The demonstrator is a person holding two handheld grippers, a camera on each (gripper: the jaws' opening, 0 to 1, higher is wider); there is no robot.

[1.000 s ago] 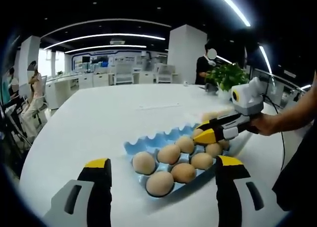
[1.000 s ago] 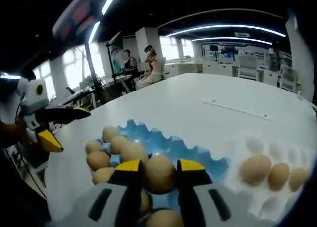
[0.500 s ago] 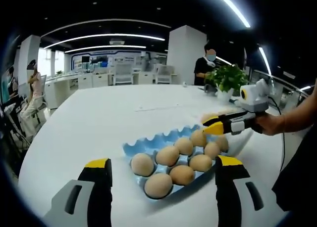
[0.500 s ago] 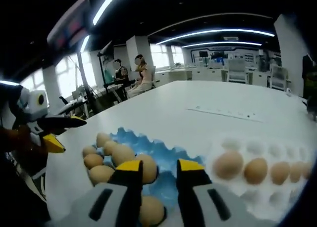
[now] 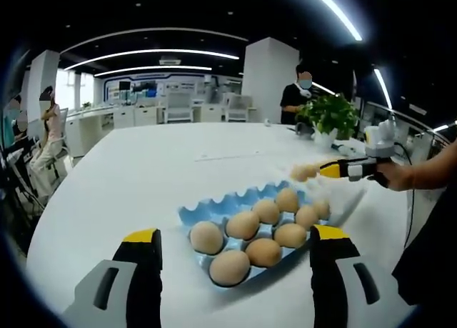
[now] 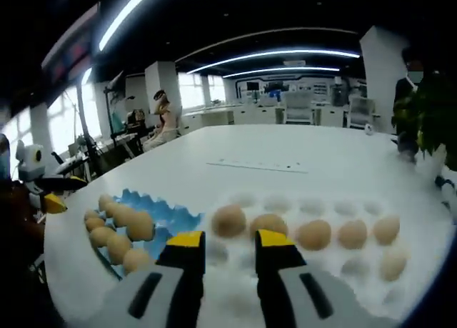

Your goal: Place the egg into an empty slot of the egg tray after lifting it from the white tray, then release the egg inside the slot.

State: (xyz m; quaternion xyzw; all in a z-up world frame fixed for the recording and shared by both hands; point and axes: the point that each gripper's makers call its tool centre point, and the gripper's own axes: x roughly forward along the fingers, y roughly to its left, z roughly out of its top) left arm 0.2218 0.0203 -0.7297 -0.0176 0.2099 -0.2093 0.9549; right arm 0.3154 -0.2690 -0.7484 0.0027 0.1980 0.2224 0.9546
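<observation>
blue egg tray (image 6: 161,215) now holds the released egg; right gripper (image 6: 230,244), fingers slightly apart and empty, has moved over white tray (image 6: 428,221). left gripper (image 5: 235,244) idles wide open.

Brown eggs (image 5: 243,224) fill blue egg tray (image 5: 196,211); others dot white tray (image 6: 357,267).

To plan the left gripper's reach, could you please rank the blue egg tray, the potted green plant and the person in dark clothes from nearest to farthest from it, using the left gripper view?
1. Blue egg tray, on the table just ahead of the left gripper.
2. Potted green plant, at the table's far right.
3. Person in dark clothes, standing beyond the table, by the white pillar.
</observation>
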